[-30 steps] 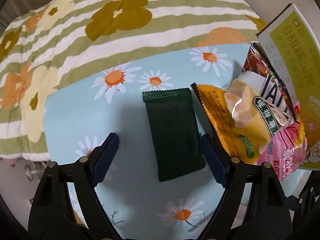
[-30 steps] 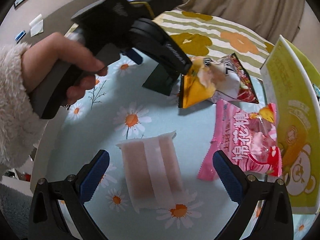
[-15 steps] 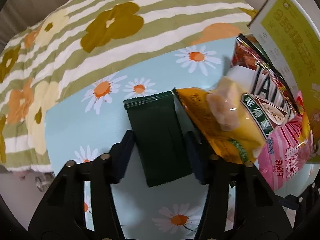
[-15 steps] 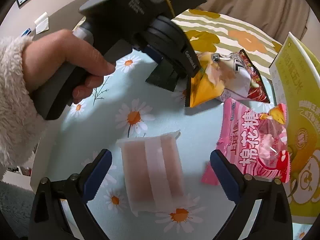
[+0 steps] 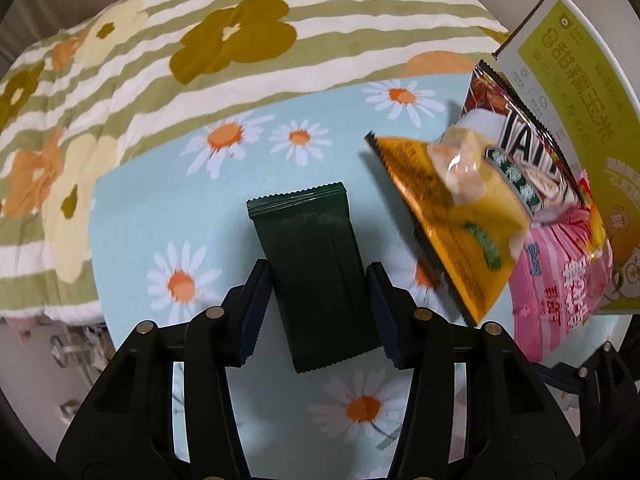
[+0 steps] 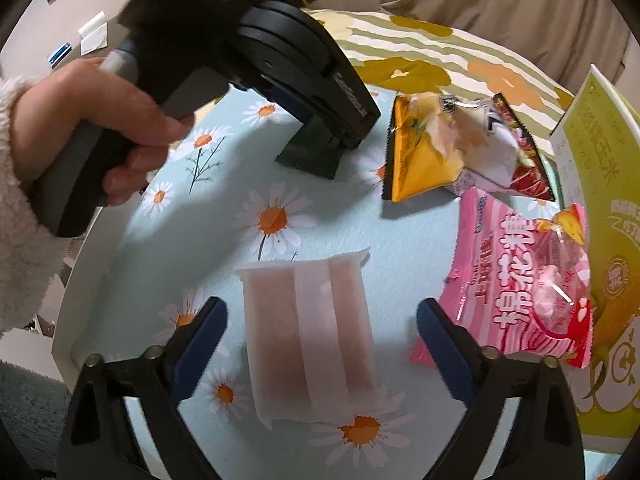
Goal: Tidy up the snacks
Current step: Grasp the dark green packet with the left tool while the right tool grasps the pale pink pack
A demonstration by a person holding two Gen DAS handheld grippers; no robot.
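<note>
A dark green snack packet lies on the daisy tablecloth. My left gripper is shut on the packet's two long sides. In the right wrist view the packet shows under the left gripper body. A pale pink and white packet lies flat between the open fingers of my right gripper, which does not touch it. An orange chip bag, a red and white bag and a pink marshmallow bag lie at the right.
A yellow-green carton stands upright at the right edge behind the bags; it also shows in the right wrist view. A striped flowered blanket lies beyond the table. The table's left edge is close.
My left gripper has closed from wide open onto the dark green packet. My right gripper has moved slightly closer to the pale pink packet and stays open.
</note>
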